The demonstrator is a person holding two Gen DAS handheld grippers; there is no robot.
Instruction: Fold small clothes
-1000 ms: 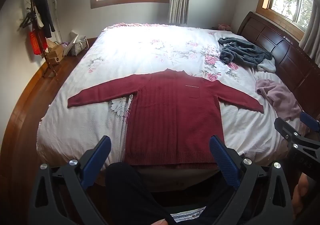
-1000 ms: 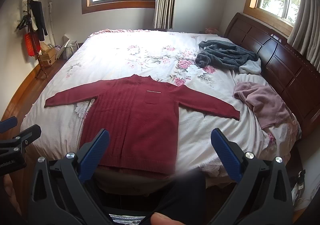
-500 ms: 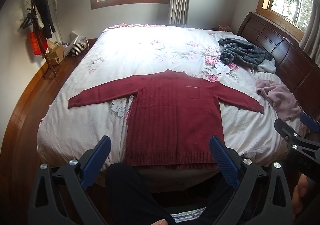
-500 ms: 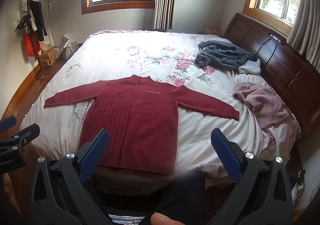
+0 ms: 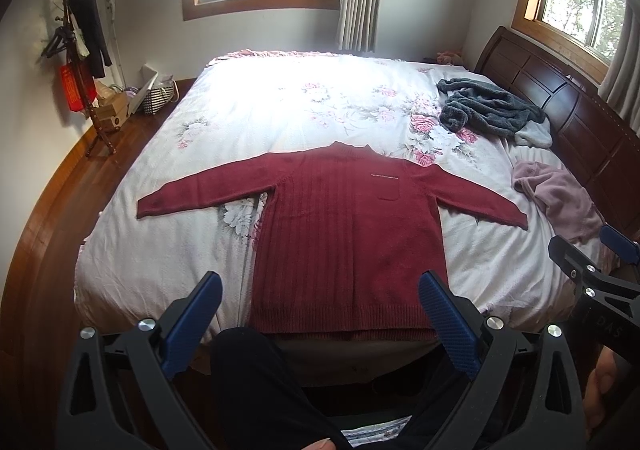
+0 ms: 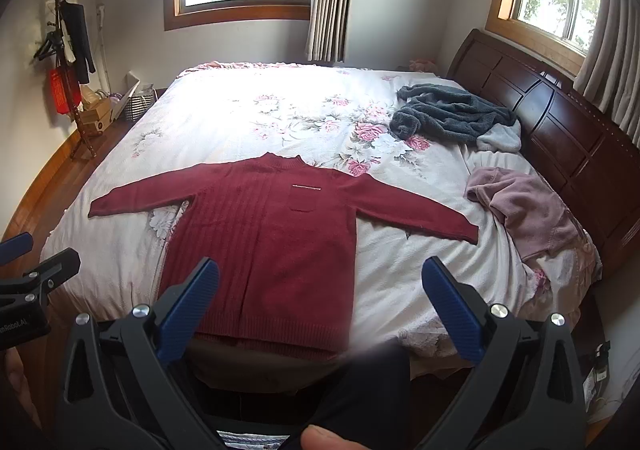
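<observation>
A dark red knitted sweater lies flat and face up on the bed, both sleeves spread out sideways, its hem at the near edge of the mattress. My left gripper hangs open in front of the hem, well short of the cloth, with nothing between its blue pads. My right gripper is open too, held back from the bed over the sweater's lower right part. Each gripper shows at the edge of the other's view.
A grey fleece garment and a pink garment lie near the dark wooden headboard on the right. The floral bedspread covers the bed. A coat stand and boxes stand at the left wall. A person's dark-trousered legs are below.
Both grippers have barely shifted; the view drifts very slightly. The sweater lies as before and both grippers stay open.
</observation>
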